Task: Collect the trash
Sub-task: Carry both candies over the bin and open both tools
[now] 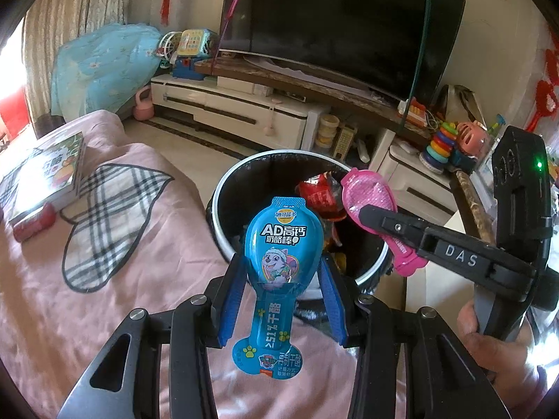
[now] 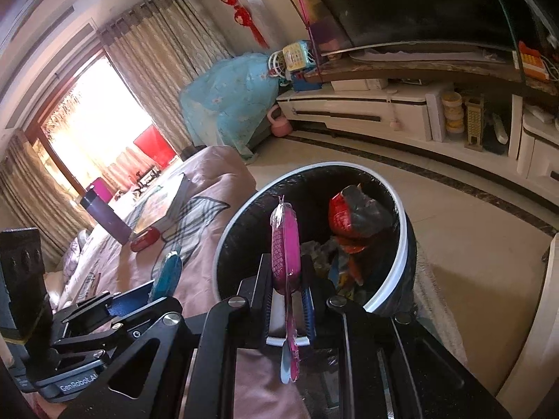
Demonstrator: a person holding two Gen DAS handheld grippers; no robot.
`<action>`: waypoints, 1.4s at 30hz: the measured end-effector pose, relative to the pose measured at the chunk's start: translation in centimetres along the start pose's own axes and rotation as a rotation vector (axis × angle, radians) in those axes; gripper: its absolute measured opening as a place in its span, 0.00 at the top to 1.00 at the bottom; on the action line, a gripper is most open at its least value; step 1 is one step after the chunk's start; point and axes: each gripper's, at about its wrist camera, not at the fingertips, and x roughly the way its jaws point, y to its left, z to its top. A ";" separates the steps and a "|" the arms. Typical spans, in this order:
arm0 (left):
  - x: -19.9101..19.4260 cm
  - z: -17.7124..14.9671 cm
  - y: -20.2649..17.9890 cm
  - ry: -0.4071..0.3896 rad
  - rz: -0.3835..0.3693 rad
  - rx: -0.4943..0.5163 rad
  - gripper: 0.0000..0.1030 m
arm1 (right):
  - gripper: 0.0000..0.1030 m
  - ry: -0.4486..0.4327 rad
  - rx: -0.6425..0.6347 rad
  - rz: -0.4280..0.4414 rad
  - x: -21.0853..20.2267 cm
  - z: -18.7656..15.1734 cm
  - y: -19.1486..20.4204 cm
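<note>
My left gripper point(image 1: 281, 272) is shut on a blue spoon-shaped snack wrapper point(image 1: 276, 241), flat face toward the camera, held at the near rim of the trash bin point(image 1: 223, 181). My right gripper point(image 2: 287, 274) is shut on a pink wrapper point(image 2: 285, 241) of the same shape, seen edge-on, over the bin's near rim point(image 2: 405, 223). In the left wrist view the right gripper point(image 1: 370, 216) comes in from the right with the pink wrapper point(image 1: 367, 188) above the bin. The round bin has a white rim and black liner and holds red crumpled trash point(image 2: 349, 216). The left gripper point(image 2: 146, 296) and blue wrapper point(image 2: 167, 276) show at lower left.
A pink blanket point(image 1: 104, 279) with a plaid bow covers the surface left of the bin; a book point(image 1: 52, 171), a red item point(image 1: 33, 225) and a purple bottle point(image 2: 104, 213) lie on it. A TV cabinet point(image 1: 244, 108) with toys and a TV point(image 1: 332, 21) stands beyond the tiled floor.
</note>
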 end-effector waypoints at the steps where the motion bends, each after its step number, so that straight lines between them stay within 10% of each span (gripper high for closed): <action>1: 0.3 0.2 -0.1 0.002 0.002 0.001 0.61 | 0.85 0.006 0.001 -0.004 0.2 0.1 -0.1; 28: 4.5 2.8 -0.4 0.036 0.019 -0.012 0.59 | 0.85 0.059 0.005 -0.040 2.9 1.5 -1.5; 42: 0.7 1.3 0.6 -0.014 0.044 -0.052 0.33 | 0.42 0.004 0.025 -0.017 0.2 1.2 -0.8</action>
